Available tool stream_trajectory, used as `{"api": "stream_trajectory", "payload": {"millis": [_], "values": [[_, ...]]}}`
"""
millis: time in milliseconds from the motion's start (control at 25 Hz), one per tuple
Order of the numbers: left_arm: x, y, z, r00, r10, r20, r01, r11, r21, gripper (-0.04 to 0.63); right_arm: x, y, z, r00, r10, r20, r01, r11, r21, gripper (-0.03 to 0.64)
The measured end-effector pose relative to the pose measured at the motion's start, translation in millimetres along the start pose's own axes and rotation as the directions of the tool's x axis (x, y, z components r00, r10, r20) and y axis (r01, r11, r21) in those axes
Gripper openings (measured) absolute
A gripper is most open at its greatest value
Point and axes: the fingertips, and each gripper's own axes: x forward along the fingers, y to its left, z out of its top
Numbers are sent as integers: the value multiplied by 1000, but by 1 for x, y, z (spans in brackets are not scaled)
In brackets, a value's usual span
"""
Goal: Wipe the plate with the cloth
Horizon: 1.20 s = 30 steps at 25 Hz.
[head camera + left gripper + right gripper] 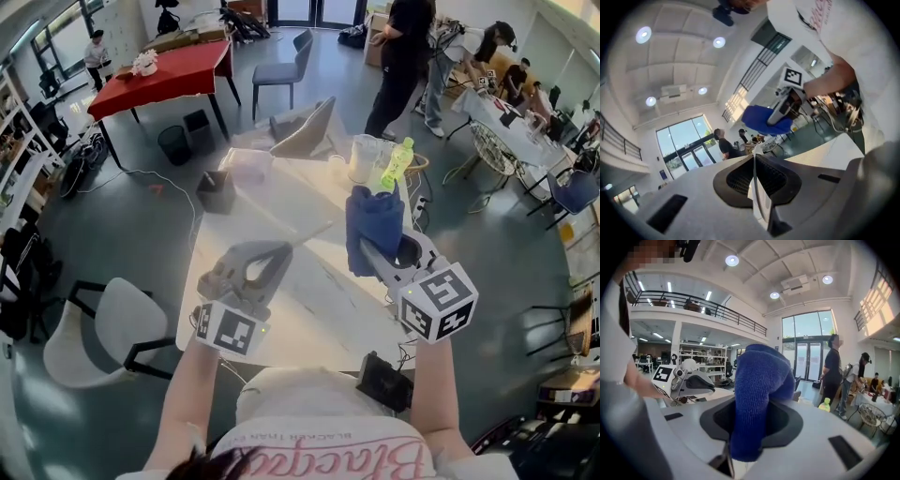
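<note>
Left gripper jaws pinch the white plate by its rim; right gripper jaws clamp the blue cloth.

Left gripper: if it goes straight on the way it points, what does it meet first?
Probably the blue cloth in the right gripper, almost dead ahead; the gap is hard to judge.

A blue terry cloth, bunched and folded over itself, hangs clamped in the jaws of the right gripper. A thin white plate, seemingly turned edge-on, sits pinched in the jaws of the left gripper.
</note>
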Motion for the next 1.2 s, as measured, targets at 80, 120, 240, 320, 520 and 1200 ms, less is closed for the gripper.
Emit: {"api": "stream_trajectory", "payload": {"millis": [80,120,240,320,520,1200], "values": [[3,-11,-1,999,-35,-19,37,990,136,17,2,7,6,998,49,-24,-51,997,-62,114],[4,-17,0,998,-53,-25,57,978,200,17,3,11,8,996,76,-39,-80,993,-91,114],[8,-33,2,994,-104,-30,108,930,350,17,11,27,10,981,167,-99,-182,970,-164,114],[9,-43,4,991,-133,-30,133,896,423,17,17,37,7,964,220,-150,-249,946,-206,114],[10,-70,6,981,-190,-45,180,789,587,17,28,60,-3,919,310,-243,-374,880,-294,114],[7,-86,8,976,-212,-50,194,741,643,17,30,-1,-61,873,249,-420,-348,921,-178,114]]}}
